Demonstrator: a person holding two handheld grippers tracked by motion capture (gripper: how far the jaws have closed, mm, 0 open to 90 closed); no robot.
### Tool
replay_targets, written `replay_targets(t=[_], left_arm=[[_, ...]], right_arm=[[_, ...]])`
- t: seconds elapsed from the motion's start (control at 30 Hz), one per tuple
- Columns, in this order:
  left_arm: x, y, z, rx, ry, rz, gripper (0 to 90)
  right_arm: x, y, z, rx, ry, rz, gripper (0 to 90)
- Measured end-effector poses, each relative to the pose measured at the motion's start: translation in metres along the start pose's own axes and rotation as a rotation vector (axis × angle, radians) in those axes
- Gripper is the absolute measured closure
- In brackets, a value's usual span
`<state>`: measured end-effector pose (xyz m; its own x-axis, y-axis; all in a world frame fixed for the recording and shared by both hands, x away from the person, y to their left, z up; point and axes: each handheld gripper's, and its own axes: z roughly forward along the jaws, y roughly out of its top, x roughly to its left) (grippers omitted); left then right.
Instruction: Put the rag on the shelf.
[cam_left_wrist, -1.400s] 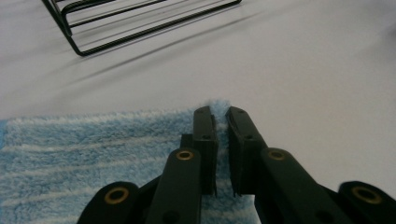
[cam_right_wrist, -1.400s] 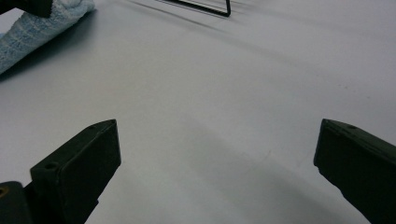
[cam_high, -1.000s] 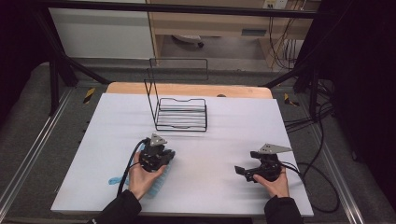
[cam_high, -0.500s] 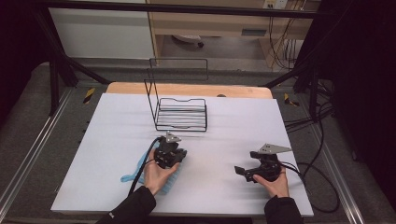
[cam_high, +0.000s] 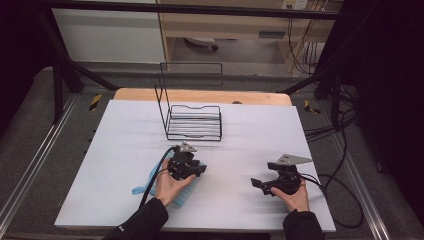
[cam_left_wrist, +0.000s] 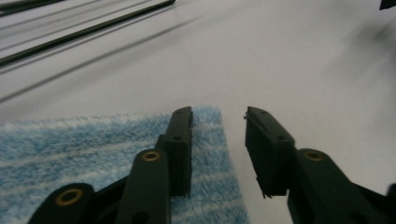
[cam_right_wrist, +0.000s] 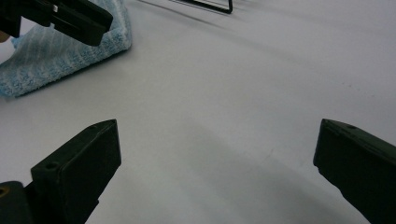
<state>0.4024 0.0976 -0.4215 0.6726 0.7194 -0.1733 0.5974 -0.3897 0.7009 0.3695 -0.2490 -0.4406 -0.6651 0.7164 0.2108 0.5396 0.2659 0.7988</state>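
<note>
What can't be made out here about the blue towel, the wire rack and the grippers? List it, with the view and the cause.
- Blue towel, high view: mostly covered by the left hand and left gripper; its full shape is hidden.
- Blue towel, left gripper view: cut off by the left and bottom edges.
- Wire rack, left gripper view: blurred bars cut by the top edge.
- Right gripper, high view: too small to judge its jaws; the right gripper view shows them wide apart.
</note>
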Motion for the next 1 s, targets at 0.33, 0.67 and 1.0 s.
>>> replay_targets(t=[0.33, 0.67, 1.0], left_arm=[[0.027, -0.007, -0.049, 0.008, 0.035, 0.07, 31.4], [0.067, -0.047, -0.087, 0.011, 0.097, 0.022, 32.2], [0.089, -0.078, -0.088, 0.039, 0.105, -0.039, 52.4]], right_arm=[[0.001, 0.0, 0.0, -0.001, -0.003, 0.003, 1.6], [0.002, 0.0, 0.001, -0.012, -0.003, 0.015, 2.4], [0.01, 0.003, 0.007, 0.002, -0.007, 0.013, 4.3]])
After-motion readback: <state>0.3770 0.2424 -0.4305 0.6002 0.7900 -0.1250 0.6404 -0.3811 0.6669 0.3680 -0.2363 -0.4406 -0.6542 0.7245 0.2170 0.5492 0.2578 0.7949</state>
